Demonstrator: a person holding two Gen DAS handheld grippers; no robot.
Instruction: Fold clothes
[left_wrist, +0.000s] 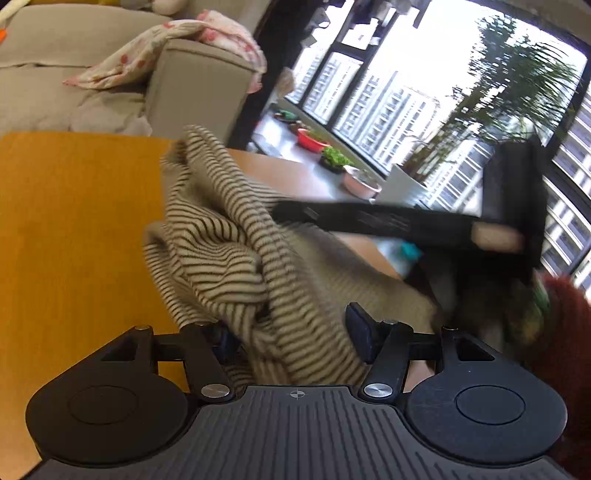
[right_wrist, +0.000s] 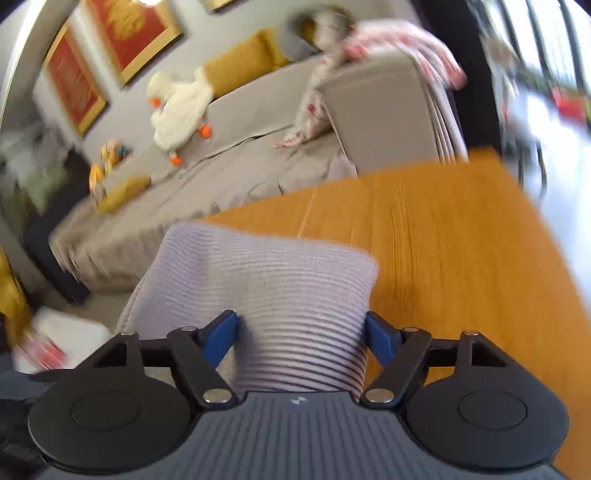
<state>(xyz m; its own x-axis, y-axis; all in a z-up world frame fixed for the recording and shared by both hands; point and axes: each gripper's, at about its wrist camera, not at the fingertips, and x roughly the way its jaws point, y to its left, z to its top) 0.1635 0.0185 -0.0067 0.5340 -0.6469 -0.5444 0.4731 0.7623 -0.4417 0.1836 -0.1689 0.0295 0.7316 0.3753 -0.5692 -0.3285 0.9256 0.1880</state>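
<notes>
Both views are smeared by motion blur. Beige black-striped knit garment (left_wrist: 236, 236): gripped by left tongs (left_wrist: 291, 338) and right tongs (right_wrist: 301, 338), bunched above the orange wooden desk (left_wrist: 74, 221).

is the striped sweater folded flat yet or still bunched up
Bunched up: the striped sweater hangs in loose, rumpled folds between the left gripper fingers, lifted above the table.

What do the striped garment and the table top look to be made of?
Striped garment: soft ribbed knit, probably wool or cotton; it bunches in thick matte folds. Table top: orange-brown wood or wood-look laminate, smooth, with faint straight grain lines; which one can't be told.
</notes>
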